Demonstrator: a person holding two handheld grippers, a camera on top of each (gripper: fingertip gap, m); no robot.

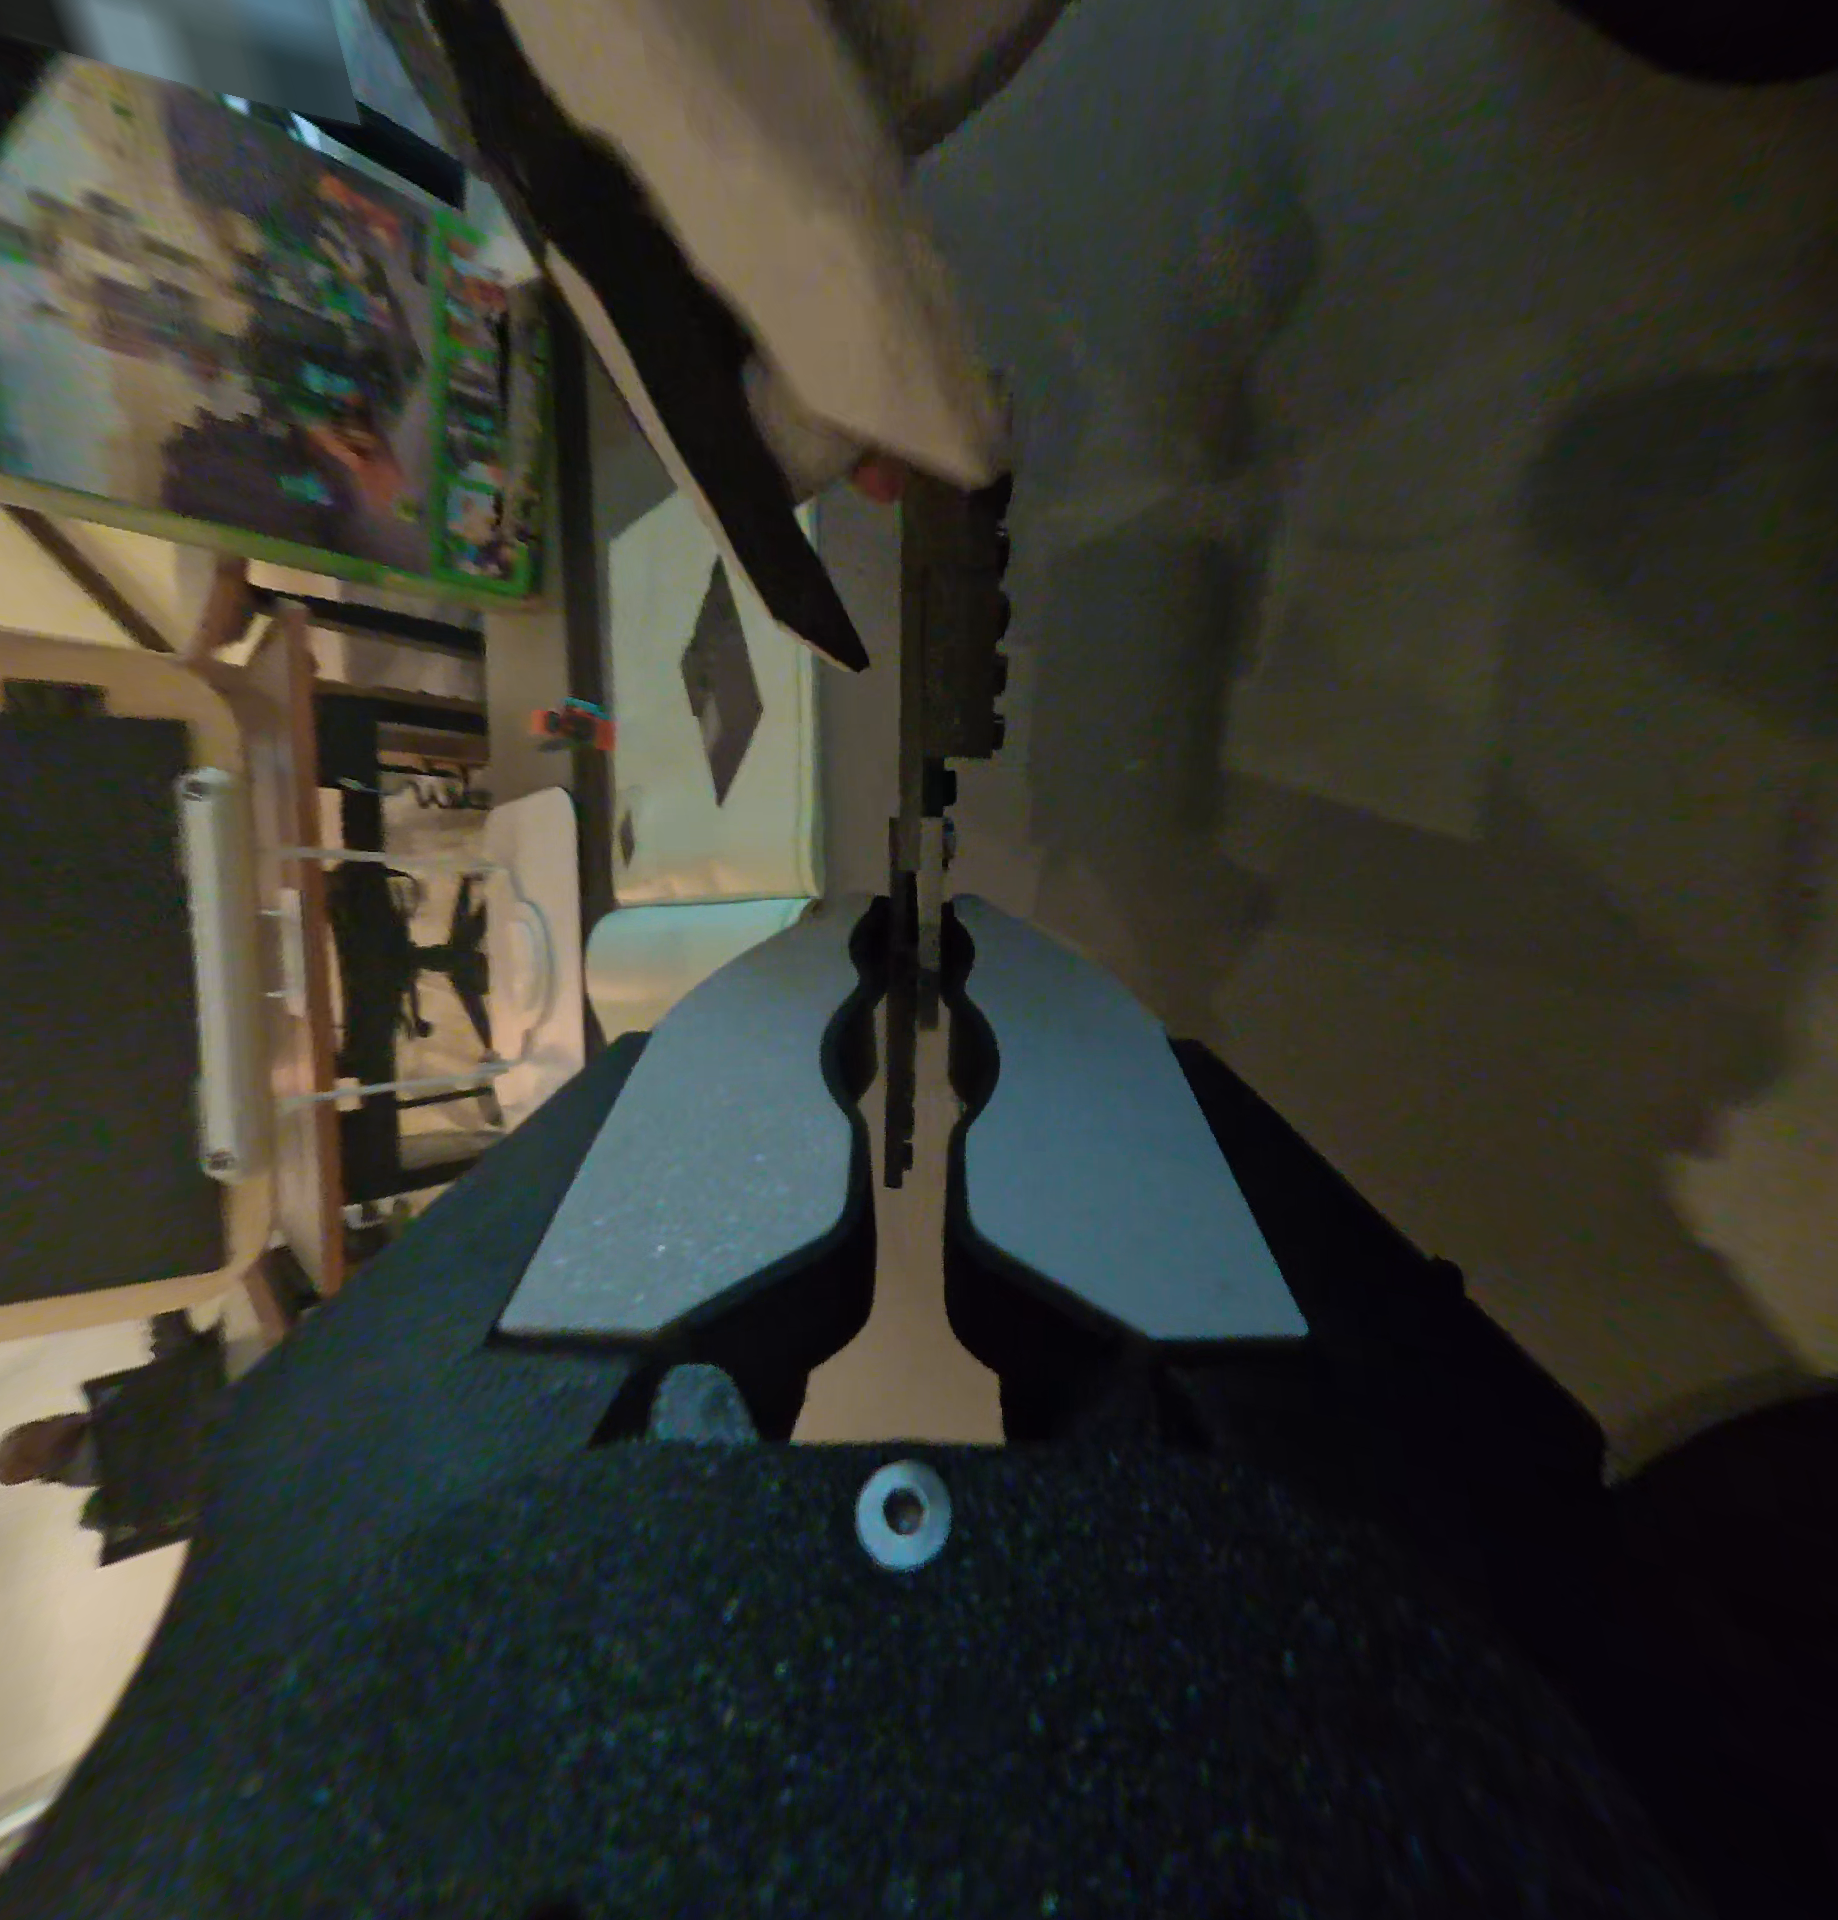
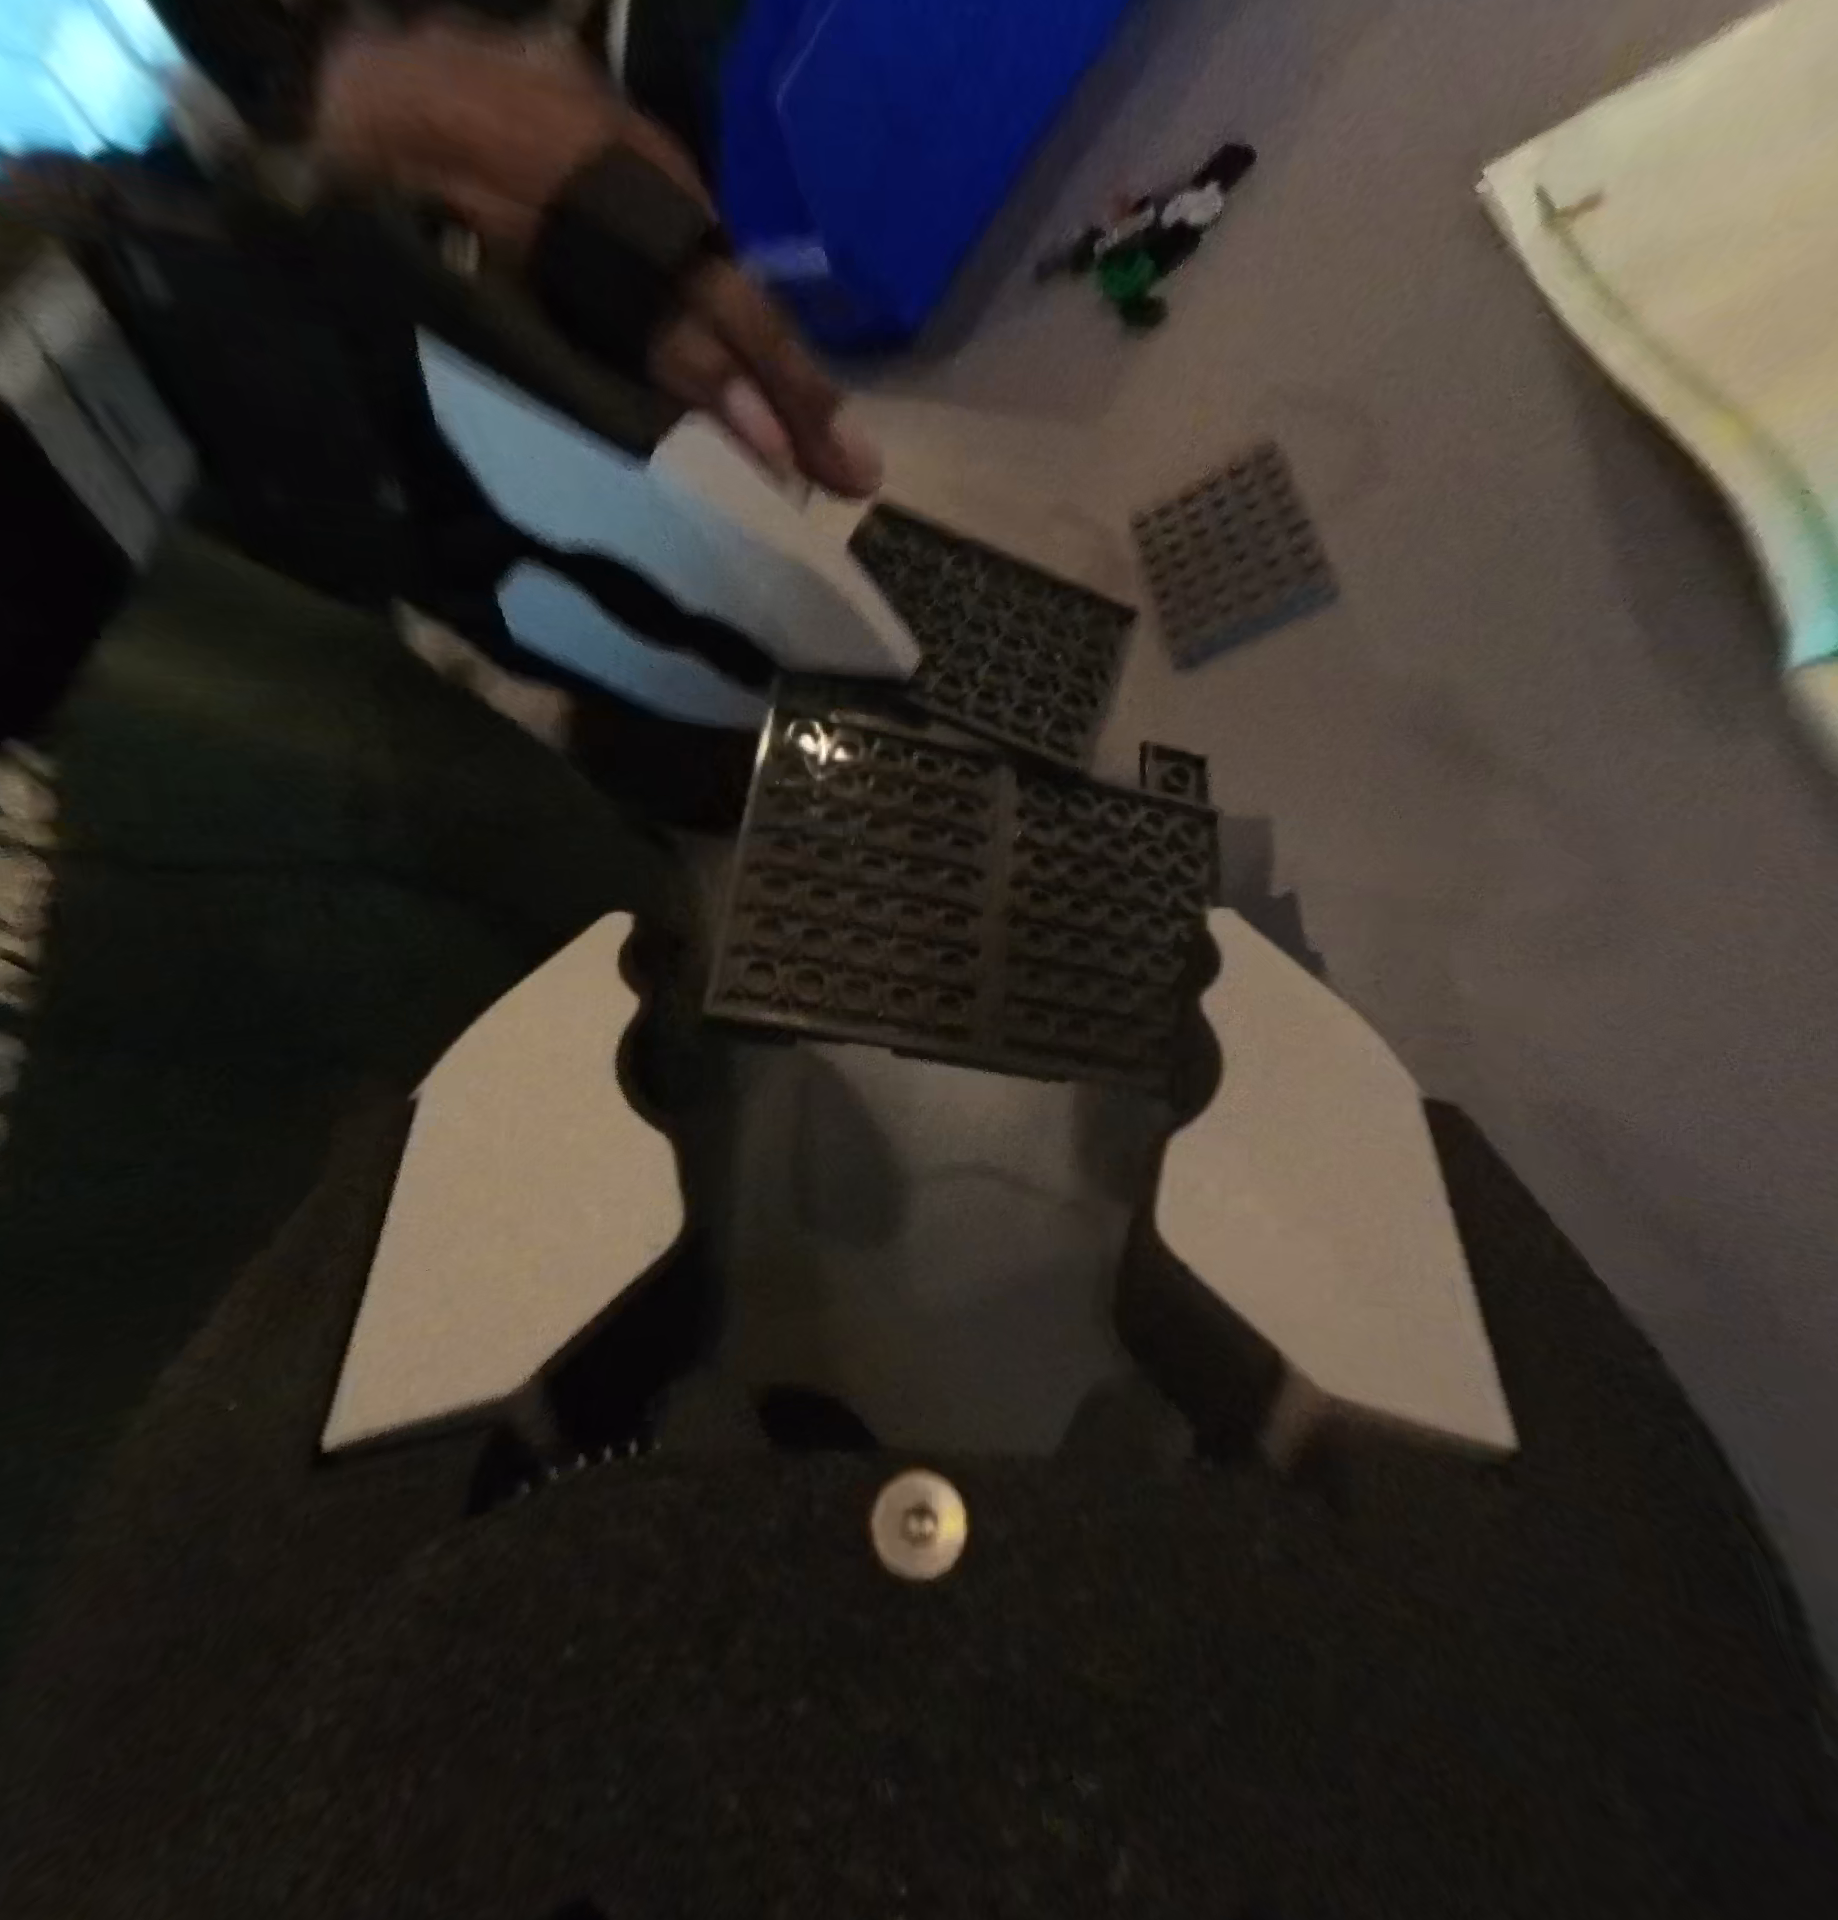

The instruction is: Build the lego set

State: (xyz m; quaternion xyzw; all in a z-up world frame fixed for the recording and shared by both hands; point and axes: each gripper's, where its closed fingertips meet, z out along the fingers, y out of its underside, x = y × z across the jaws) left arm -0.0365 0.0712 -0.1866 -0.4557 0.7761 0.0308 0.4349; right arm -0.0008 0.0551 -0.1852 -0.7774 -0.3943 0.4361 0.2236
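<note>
Above the grey floor point(image 2: 1414, 935), your left hand-held gripper point(image 1: 910, 966) and right hand-held gripper point(image 2: 920, 997) both clamp the plate assembly point(image 2: 956, 883) edgewise, steadying it for joining.

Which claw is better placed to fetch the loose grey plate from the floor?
Right, probably: the grey plate lies just ahead of the right claw, while the left claw is clamped on the dark plates and can hold them.

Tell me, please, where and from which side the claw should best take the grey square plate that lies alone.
Probably by two opposite edges of the grey square plate, coming straight down from above. It lies flat and thin on the pale surface, apart from the dark plates, so only its rim seems free to pinch.
</note>
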